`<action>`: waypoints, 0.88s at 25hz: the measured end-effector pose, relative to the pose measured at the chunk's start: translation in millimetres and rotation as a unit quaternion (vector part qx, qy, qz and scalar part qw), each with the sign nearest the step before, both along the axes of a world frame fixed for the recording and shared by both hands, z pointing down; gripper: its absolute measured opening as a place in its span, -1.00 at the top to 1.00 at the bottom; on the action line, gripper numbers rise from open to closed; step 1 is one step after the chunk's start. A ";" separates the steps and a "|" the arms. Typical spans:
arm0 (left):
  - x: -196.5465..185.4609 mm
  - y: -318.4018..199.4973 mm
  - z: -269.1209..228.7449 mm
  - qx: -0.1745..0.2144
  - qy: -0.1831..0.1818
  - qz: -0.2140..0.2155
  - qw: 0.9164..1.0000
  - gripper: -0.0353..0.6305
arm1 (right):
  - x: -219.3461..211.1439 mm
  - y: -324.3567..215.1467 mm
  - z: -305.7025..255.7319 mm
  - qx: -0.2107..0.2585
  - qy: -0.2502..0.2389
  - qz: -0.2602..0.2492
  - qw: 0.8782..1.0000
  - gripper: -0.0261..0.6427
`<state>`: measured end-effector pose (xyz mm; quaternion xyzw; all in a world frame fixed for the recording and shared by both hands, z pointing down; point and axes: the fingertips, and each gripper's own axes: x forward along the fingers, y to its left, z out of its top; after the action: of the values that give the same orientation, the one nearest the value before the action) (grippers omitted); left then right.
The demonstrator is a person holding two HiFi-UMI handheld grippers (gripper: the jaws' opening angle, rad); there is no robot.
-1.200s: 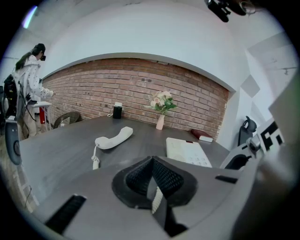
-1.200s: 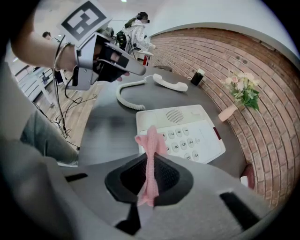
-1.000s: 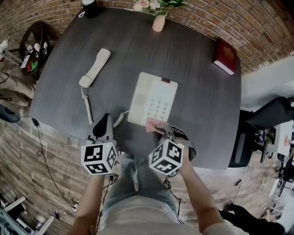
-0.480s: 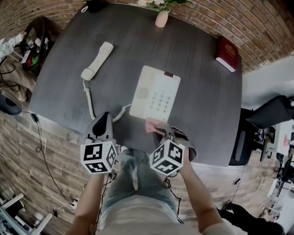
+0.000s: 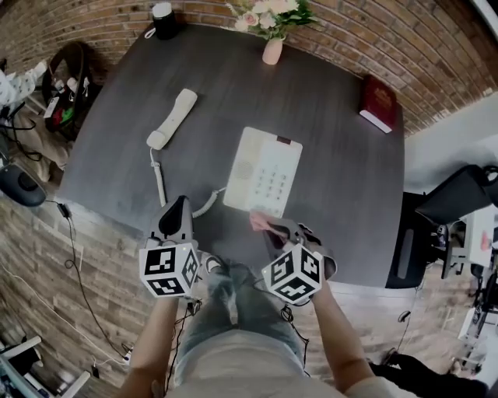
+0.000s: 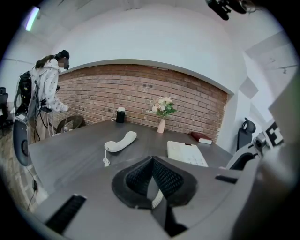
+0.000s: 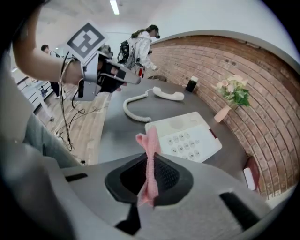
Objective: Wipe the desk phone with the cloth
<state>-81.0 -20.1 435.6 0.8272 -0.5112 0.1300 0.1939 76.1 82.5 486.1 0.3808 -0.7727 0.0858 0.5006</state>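
The cream desk phone base point(image 5: 263, 171) lies mid-table, keypad up, also in the right gripper view point(image 7: 187, 136). Its handset point(image 5: 173, 118) lies off the base at the left, joined by a coiled cord point(image 5: 159, 183). My right gripper point(image 5: 274, 228) hovers just short of the phone's near edge, shut on a pink cloth point(image 7: 150, 154) that sticks up between the jaws. My left gripper point(image 5: 173, 220) hangs over the table's front edge beside the cord, shut with nothing in it point(image 6: 151, 161). The handset point(image 6: 121, 141) and base point(image 6: 186, 153) lie ahead of it.
The dark grey round table point(image 5: 334, 179) carries a pink vase of flowers point(image 5: 272, 47) and a black cup point(image 5: 163, 19) at the back, and a red book point(image 5: 380, 102) at the right. Brick floor surrounds it. A person point(image 6: 47, 89) stands far left.
The head view has shifted a little, so the table sits lower in frame. Both grippers keep nearly the same places; the right one stays shut on the pink cloth.
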 end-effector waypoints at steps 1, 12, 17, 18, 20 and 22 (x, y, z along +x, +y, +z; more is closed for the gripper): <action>0.3 -4.1 -6.6 0.006 0.000 0.001 1.000 0.88 | 2.2 -7.2 -12.5 0.026 -0.017 0.012 0.999 0.86; 32.1 -49.4 -102.7 0.093 0.020 0.029 0.995 0.88 | 54.2 -59.2 -176.4 0.324 -0.141 0.118 0.928 0.86; 49.3 -61.8 -147.6 0.135 0.036 0.042 0.989 0.88 | 99.7 -53.2 -233.0 0.429 -0.202 0.212 0.854 0.86; 52.6 -64.4 -157.1 0.145 0.042 0.044 0.988 0.88 | 113.4 -50.9 -240.7 0.446 -0.224 0.243 0.832 0.86; 60.4 -67.8 -172.4 0.160 0.052 0.049 0.985 0.88 | 140.1 -44.9 -248.4 0.469 -0.260 0.305 0.787 0.86; 68.7 -68.4 -180.7 0.169 0.057 0.055 0.983 0.88 | 160.3 -37.9 -250.2 0.482 -0.273 0.349 0.756 0.86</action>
<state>-12.3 -88.5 254.8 0.8808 -0.4678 0.0055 0.0728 236.4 44.6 235.9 0.7753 -0.6293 -0.0289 -0.0457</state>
